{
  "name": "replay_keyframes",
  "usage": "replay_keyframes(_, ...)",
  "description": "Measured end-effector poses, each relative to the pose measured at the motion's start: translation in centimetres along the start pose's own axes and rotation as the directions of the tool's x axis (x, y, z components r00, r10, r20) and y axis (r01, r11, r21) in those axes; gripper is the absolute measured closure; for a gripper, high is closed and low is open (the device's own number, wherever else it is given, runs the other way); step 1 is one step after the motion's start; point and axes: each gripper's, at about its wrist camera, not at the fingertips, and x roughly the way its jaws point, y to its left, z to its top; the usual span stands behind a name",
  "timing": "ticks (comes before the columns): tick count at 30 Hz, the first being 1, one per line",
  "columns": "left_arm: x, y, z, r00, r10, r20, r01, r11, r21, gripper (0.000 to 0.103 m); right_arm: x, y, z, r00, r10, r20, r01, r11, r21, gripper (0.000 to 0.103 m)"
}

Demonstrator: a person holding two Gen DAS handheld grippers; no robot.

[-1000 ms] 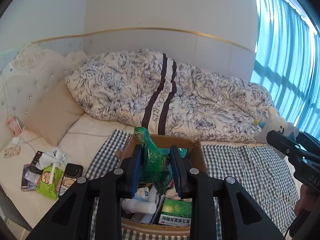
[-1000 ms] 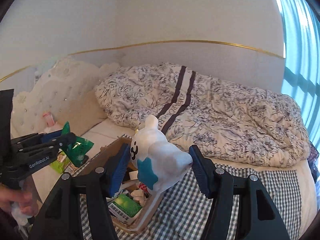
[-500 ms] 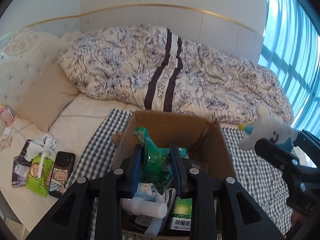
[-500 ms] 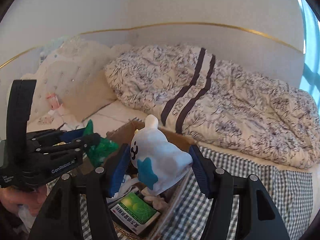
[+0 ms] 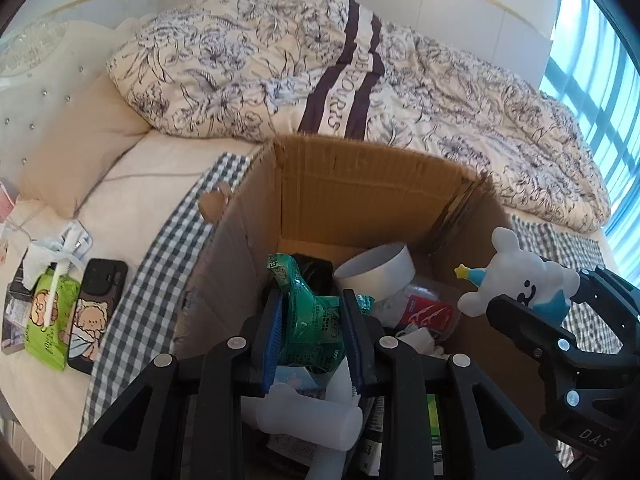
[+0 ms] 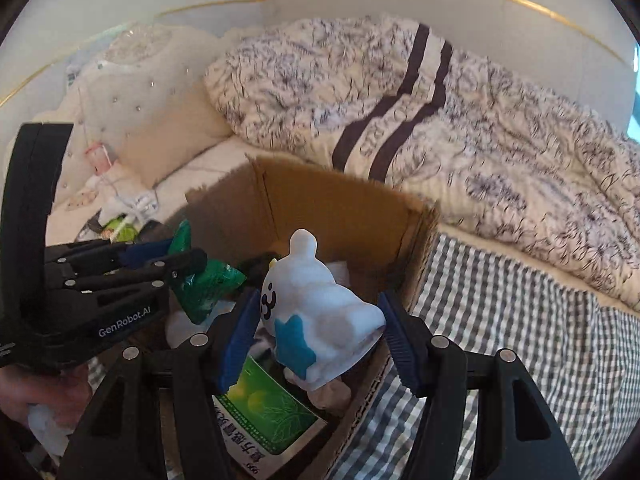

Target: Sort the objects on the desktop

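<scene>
An open cardboard box [image 5: 360, 184] sits on a checked cloth on the bed. My left gripper [image 5: 312, 316] is shut on a crumpled green packet [image 5: 312, 320] and hangs low over the box's near part. In the right wrist view the same gripper [image 6: 188, 264] and green packet [image 6: 208, 284] show at the left. My right gripper [image 6: 316, 320] is shut on a white and blue plush toy [image 6: 316, 312] above the box [image 6: 340, 200], near its right wall. The left wrist view shows that plush toy [image 5: 520, 280] at the right.
Inside the box lie a white tape roll [image 5: 376, 272], a white bottle [image 5: 308, 416], a green medicine carton [image 6: 264, 408] and a red-printed packet [image 5: 428, 312]. Left of the cloth lie a green tissue pack [image 5: 46, 320] and a phone [image 5: 96, 312]. A flowered quilt [image 5: 360, 76] fills the back.
Both grippers have sunk toward the box and tipped downward, each still holding its object. The box now fills much more of both views.
</scene>
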Motion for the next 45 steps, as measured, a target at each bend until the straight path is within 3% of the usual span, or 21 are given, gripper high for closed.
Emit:
replay_keyframes(8, 1.1, -0.3, 0.3, 0.998, -0.001, -0.056, 0.002, 1.000, 0.014, 0.075, 2.2, 0.2, -0.9, 0.999, -0.019, -0.051, 0.018, 0.999, -0.037, 0.042)
replay_keyframes(17, 0.7, -0.2, 0.2, 0.999, 0.015, -0.051, -0.015, 1.000, 0.006, 0.072, 2.1, 0.4, -0.9, 0.999, 0.005, -0.048, -0.007, 0.999, -0.049, 0.042)
replay_keyframes(20, 0.1, -0.1, 0.4, 0.999, 0.017, -0.040, -0.018, 1.000, -0.013, 0.044, 1.5, 0.6, -0.7, 1.000, 0.014, -0.017, -0.015, 0.998, -0.054, 0.041)
replay_keyframes(21, -0.3, 0.0, 0.4, 0.999, 0.013, -0.033, -0.013, 1.000, -0.018, 0.044, 1.3, 0.6, -0.6, 1.000, 0.013, -0.009, -0.014, 0.998, -0.059, 0.038)
replay_keyframes(23, -1.1, -0.1, 0.6, 1.000, 0.016, -0.016, -0.016, 1.000, -0.013, 0.044, 0.8, 0.8, -0.5, 1.000, 0.010, 0.014, -0.009, 0.998, -0.064, 0.022)
replay_keyframes(32, -6.8, -0.7, 1.7, 0.996, 0.021, 0.086, -0.019, 1.000, -0.019, 0.041, -3.6, 1.2, 0.6, 0.995, -0.010, 0.102, 0.015, 0.998, -0.054, 0.021)
replay_keyframes(37, -10.9, -1.5, 2.1, 0.987, 0.013, 0.159, -0.011, 1.000, -0.011, 0.032, -7.3, 1.3, 1.2, 0.988, -0.043, 0.150, 0.054, 0.996, -0.066, 0.015)
replay_keyframes(39, -12.4, -2.0, 2.3, 0.982, 0.009, 0.187, -0.008, 1.000, -0.007, 0.022, -8.8, 1.3, 1.5, 0.984, -0.052, 0.168, 0.063, 0.996, -0.063, 0.015)
replay_keyframes(45, -17.1, -4.1, 2.0, 0.966, 0.016, 0.258, -0.025, 0.999, 0.031, 0.013, -13.8, 1.8, 1.7, 0.967, -0.083, 0.241, 0.099, 0.993, -0.057, 0.005)
